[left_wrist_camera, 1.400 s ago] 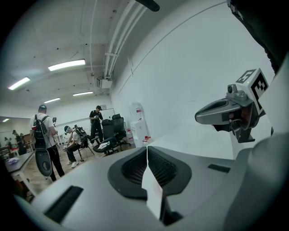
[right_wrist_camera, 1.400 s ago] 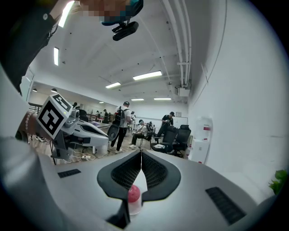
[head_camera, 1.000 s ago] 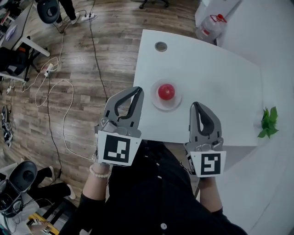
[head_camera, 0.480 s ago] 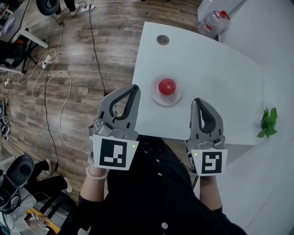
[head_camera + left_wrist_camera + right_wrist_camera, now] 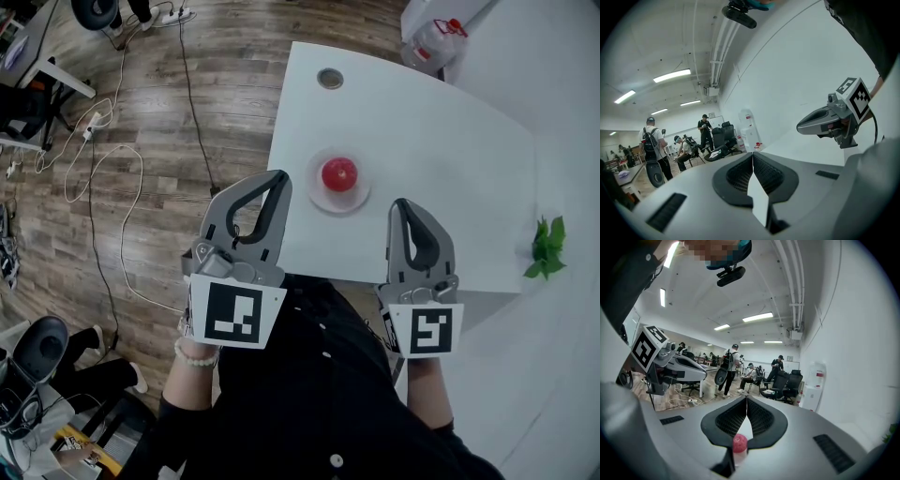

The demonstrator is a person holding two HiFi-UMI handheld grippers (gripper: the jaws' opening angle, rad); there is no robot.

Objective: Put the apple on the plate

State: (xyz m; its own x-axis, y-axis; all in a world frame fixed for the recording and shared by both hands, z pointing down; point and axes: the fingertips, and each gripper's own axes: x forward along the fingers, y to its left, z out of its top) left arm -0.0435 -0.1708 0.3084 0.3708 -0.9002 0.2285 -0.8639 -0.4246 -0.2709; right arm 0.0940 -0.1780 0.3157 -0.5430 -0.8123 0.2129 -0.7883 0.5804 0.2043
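Note:
A red apple (image 5: pixel 339 174) rests in the middle of a clear round plate (image 5: pixel 319 195) on the white table (image 5: pixel 441 159). Both grippers hover at the table's near edge, apart from the plate. My left gripper (image 5: pixel 278 178) is to the plate's near left, jaws shut and empty, as the left gripper view (image 5: pixel 752 155) confirms. My right gripper (image 5: pixel 402 206) is to the plate's near right, its jaws also closed on nothing (image 5: pixel 746 398). In the right gripper view the apple (image 5: pixel 739 444) shows low in the gap behind the tips.
A round cable hole (image 5: pixel 329 78) sits near the table's far edge. A water jug (image 5: pixel 427 47) stands beyond it, and a green plant (image 5: pixel 546 248) at the right. Cables (image 5: pixel 94 178) trail over the wooden floor on the left. People and office chairs (image 5: pixel 785 383) are farther off.
The head camera's framing has shifted slightly. Both grippers and the apple on the plate keep their places.

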